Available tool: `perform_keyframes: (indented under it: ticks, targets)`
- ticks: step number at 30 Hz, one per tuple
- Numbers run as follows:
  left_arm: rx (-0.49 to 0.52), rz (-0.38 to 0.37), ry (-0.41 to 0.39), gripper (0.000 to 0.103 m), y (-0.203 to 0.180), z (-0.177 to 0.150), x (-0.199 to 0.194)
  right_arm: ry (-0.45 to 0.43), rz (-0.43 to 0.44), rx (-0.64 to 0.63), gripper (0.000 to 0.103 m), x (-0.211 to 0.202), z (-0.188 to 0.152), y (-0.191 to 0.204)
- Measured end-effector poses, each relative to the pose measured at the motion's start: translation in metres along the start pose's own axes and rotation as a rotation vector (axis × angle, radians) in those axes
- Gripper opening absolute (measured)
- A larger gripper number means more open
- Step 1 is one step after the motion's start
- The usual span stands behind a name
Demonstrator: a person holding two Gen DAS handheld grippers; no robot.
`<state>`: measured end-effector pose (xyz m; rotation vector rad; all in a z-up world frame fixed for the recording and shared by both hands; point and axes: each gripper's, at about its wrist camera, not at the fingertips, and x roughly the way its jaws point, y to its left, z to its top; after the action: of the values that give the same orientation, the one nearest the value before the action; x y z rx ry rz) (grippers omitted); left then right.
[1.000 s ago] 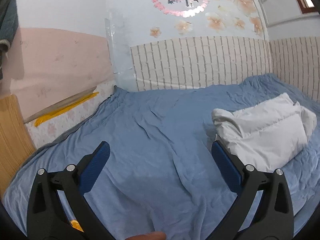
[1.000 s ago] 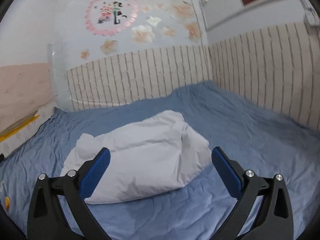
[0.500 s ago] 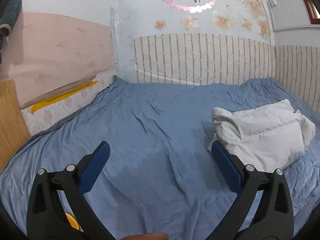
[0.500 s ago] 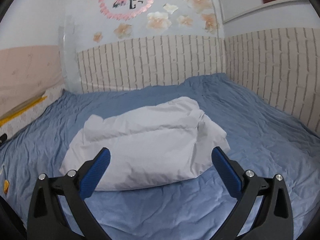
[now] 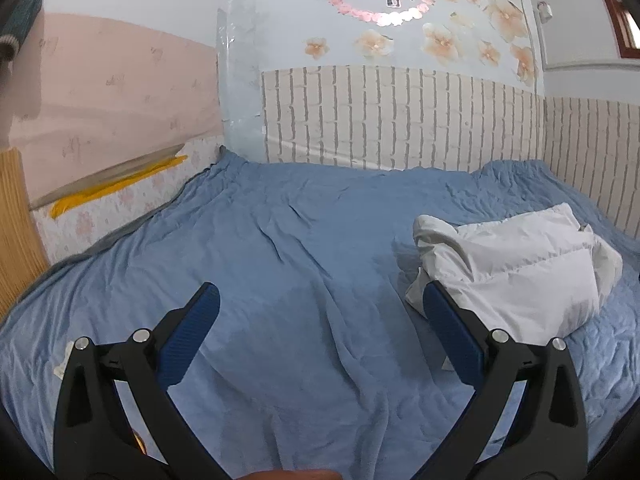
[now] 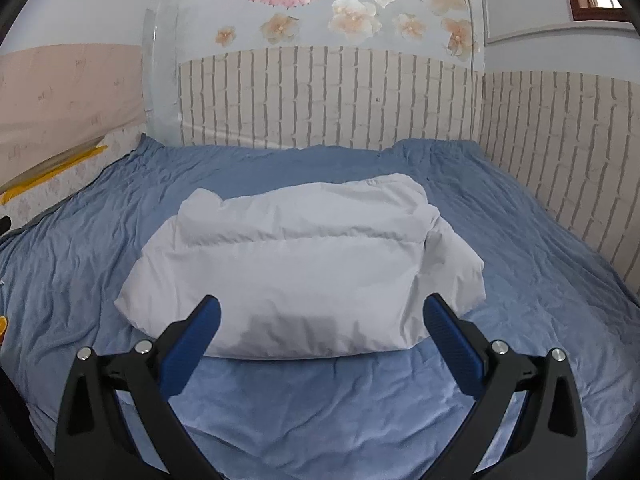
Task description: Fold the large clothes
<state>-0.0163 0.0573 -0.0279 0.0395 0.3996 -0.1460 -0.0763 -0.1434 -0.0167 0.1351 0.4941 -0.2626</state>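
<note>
A wide blue bedsheet (image 6: 520,240) covers the bed. On it lies a puffy white jacket (image 6: 304,268), bundled into a loaf with its long axis running left to right. It sits straight ahead of the right gripper (image 6: 320,320), which is nearer. From the left gripper (image 5: 320,320) it lies off to the right. Both grippers are spread wide, holding nothing.

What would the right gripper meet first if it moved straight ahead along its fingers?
Most likely the white padded garment, which lies folded on the blue bedsheet directly ahead of the open right gripper. Depth is unclear, so it might skim the sheet first.
</note>
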Motion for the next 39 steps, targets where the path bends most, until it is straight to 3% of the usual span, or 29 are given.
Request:
perform_keyframes:
  ticks: [7,39]
  targets:
    - [-0.029,0.015,0.043,0.100,0.006,-0.006,0.007,-0.004,0.001,0.008,0.101,0.000,-0.001,-0.001]
    - [-0.013,0.050,0.048,0.100,0.000,-0.009,0.012,0.034,0.009,0.040,0.101,0.004,-0.004,-0.001]
